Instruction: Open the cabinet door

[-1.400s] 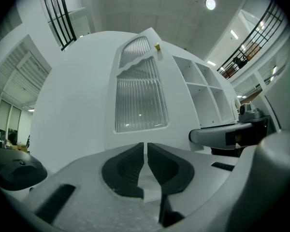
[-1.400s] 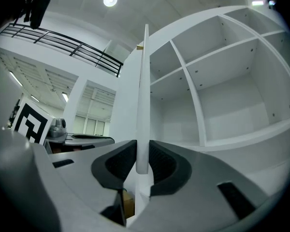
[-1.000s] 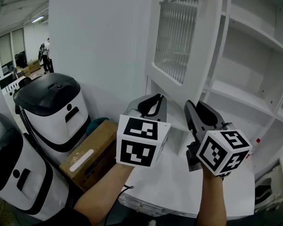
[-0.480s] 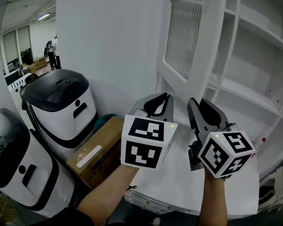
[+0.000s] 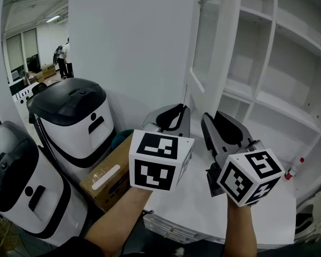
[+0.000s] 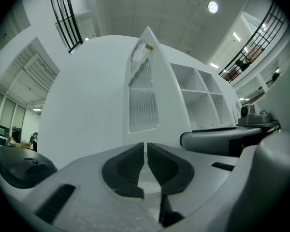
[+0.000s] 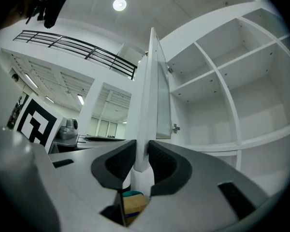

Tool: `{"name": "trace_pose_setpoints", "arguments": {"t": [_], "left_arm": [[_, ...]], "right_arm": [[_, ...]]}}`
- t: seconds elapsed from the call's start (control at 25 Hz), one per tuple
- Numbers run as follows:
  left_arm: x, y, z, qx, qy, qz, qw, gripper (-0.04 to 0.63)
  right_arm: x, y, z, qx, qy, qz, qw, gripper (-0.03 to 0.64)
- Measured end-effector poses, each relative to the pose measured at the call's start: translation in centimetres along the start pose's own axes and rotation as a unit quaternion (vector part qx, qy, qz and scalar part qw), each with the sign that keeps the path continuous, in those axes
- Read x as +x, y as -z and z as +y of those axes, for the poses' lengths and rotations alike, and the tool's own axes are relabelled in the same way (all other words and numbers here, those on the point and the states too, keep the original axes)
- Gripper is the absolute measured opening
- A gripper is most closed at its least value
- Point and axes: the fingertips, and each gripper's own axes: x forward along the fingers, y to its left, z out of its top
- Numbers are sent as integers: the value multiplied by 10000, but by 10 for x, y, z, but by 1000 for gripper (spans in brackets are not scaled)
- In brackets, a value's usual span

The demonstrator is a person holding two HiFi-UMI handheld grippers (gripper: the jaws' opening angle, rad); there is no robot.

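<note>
Cabinet door [image 5: 206, 47] was found swung out, upright, its narrow near edge turned toward the grippers.
Its long axis ran vertically, with open shelves [image 5: 289, 42] at its right and a white wall panel [image 5: 128, 42] close at its left. The door's lower near edge was seen between the pads of the right gripper [image 7: 141, 153], whose jaws had just been opening and were not pressed on it. The left gripper [image 6: 145, 153] was held with jaws nearly together on nothing. Bins [image 5: 75, 116] were crowded far left.

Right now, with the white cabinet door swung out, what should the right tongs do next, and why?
Probably ease the right tongs back. The white glass-panelled cabinet door already stands wide, bare white shelves showing; the jaws have just been opening, its edge loose between them.
</note>
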Motion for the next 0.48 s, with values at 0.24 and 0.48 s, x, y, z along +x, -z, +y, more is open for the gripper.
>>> {"name": "trace_pose_setpoints", "arguments": {"t": [0.24, 0.48], "left_arm": [[-17, -1, 23, 2, -206, -8, 9998, 32], [-32, 4, 43, 12, -368, 61, 9993, 32]], "right_arm": [[13, -1, 24, -42, -79, -50, 9999, 91], [26, 0, 40, 10, -83, -154, 9998, 94]]}}
